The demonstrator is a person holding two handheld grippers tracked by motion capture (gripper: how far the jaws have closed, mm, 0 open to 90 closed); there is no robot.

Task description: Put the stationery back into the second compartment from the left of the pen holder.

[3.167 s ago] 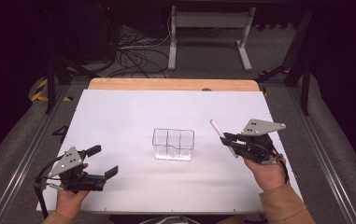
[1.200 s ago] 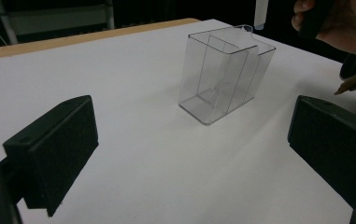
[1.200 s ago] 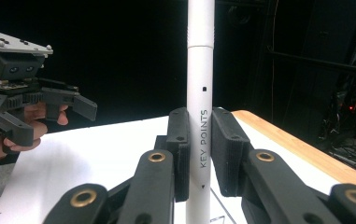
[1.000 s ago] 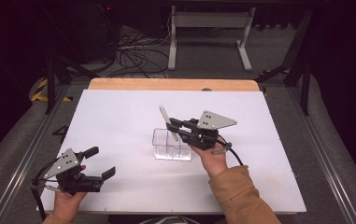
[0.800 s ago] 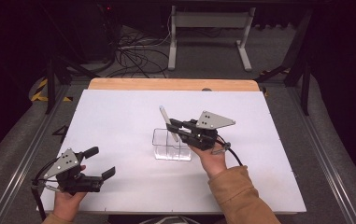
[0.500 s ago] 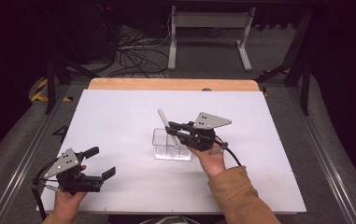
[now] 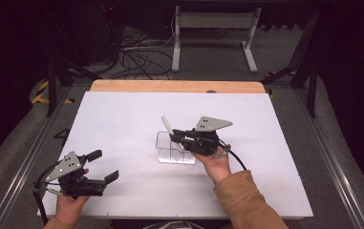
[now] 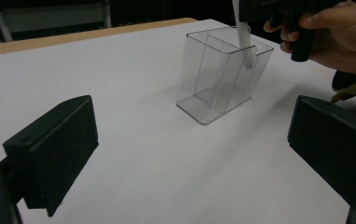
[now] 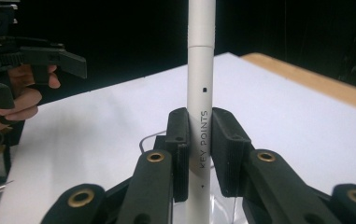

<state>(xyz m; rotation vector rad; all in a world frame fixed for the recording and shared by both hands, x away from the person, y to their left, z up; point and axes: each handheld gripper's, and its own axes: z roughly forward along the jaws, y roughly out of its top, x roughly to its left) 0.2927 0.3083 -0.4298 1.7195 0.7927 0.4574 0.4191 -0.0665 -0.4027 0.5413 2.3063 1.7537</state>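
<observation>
The divided box (image 7: 175, 147) stands mid-table (image 7: 122, 114). The right gripper (image 7: 176, 137), at its 3 o'clock, holds the pen (image 7: 167, 125) over the box's 12 o'clock edge, lower end inside. The left gripper (image 7: 104, 166) sits well apart at 8 o'clock.

The pen (image 9: 200, 93) runs off the top and bottom edges of the right gripper view. Its lower tip blurs behind the clear organizer's (image 8: 222, 74) wall in the left gripper view.

We're in a lab/test rig: white tabletop (image 7: 122, 124) w/ wooden edge (image 7: 170, 86), metal side rails (image 7: 22, 157), loose cables (image 7: 136, 55) on dark floor, desk frame (image 7: 213, 28) behind.
</observation>
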